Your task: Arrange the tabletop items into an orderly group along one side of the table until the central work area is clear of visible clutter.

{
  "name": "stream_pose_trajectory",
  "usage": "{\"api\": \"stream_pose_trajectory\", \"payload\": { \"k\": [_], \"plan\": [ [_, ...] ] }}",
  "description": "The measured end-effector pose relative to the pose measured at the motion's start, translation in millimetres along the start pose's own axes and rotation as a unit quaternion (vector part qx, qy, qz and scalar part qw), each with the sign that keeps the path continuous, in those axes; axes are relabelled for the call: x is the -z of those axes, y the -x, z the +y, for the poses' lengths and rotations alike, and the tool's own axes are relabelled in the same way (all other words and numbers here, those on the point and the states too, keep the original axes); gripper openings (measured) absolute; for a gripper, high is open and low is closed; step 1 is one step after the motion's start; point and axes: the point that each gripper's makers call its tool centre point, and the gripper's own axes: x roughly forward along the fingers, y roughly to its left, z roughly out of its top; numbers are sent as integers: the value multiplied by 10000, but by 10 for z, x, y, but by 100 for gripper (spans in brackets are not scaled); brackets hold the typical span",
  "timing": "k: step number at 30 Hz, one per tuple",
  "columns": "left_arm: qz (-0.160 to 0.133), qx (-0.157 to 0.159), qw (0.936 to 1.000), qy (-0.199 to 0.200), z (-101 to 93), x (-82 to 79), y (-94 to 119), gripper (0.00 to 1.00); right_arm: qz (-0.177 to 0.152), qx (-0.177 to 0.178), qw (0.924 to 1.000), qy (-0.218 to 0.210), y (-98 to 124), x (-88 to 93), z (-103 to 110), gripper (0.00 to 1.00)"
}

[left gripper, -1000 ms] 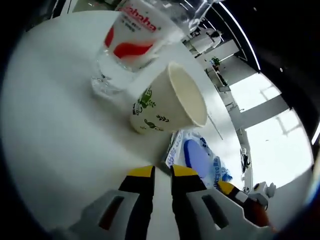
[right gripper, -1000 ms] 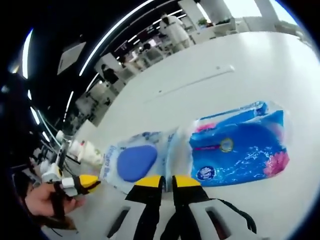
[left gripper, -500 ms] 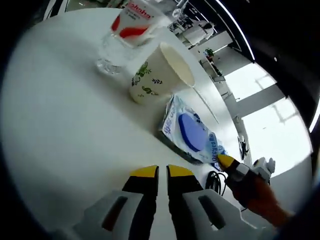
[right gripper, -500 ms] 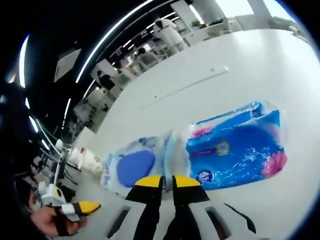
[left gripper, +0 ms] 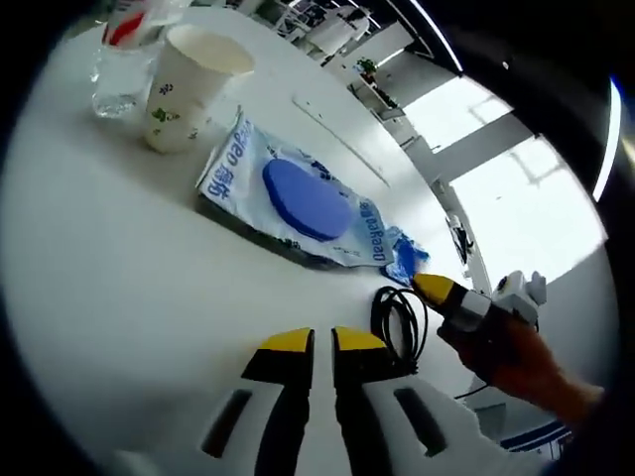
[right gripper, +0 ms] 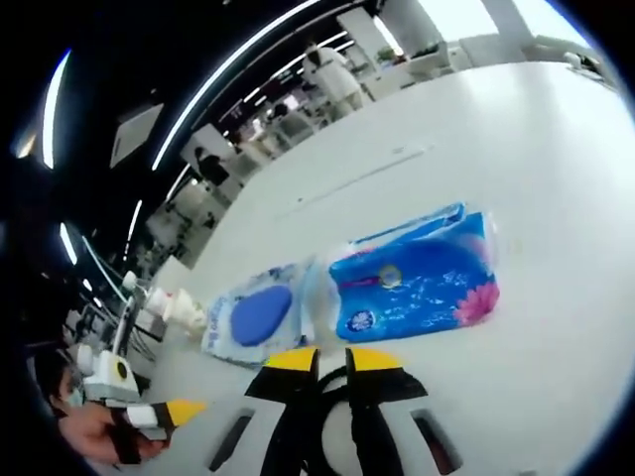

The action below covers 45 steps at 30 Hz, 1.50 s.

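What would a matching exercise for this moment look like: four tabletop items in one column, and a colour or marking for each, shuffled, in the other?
Items:
1. paper cup
2. wet wipes pack
3. tissue pack
4. coiled cable

Descriptions:
A. black
B. white with a blue oval flap
C. cream with green leaf print
D. bright blue with a pink flower at one end

Pairs: 1-C, 2-B, 3-D, 4-A

The cup and wipes pack lie in a row on the white table in the left gripper view; the cable sits near the left gripper.
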Motion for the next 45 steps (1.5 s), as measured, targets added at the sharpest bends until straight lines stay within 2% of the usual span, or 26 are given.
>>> {"api": "stream_pose_trajectory", "payload": {
  "k": [2,7,16,20,27,33,38,40,45],
  "plan": [
    [39,31,10000,-8,-47,23,-36,4,-12,48,10000,44,47,0,-63,9],
    [172,63,9993,-313,-172,75,-104,5,-39,158,9999,-6,158,32,-242,8],
    [375,121,9970,-667,-377,186,-248,7,-181,100,9998,-31,280,9,-273,12],
    [428,131,9963,-730,-458,232,-320,8,-133,168,9997,72,307,10,-379,13],
    [575,157,9942,-890,-622,339,-473,10,123,251,9995,169,327,156,-485,14],
    [726,13,9922,-1010,-622,430,-574,12,307,251,9984,392,287,248,-515,13],
    [729,8,9910,-1127,-619,462,-604,5,428,207,9966,677,264,311,-458,4],
    [735,-2,9910,-1117,-610,471,-614,2,443,202,9964,700,244,333,-445,4],
    [726,-15,9918,-1055,-607,470,-616,1,430,202,9967,651,232,340,-442,2]
  ]
}}
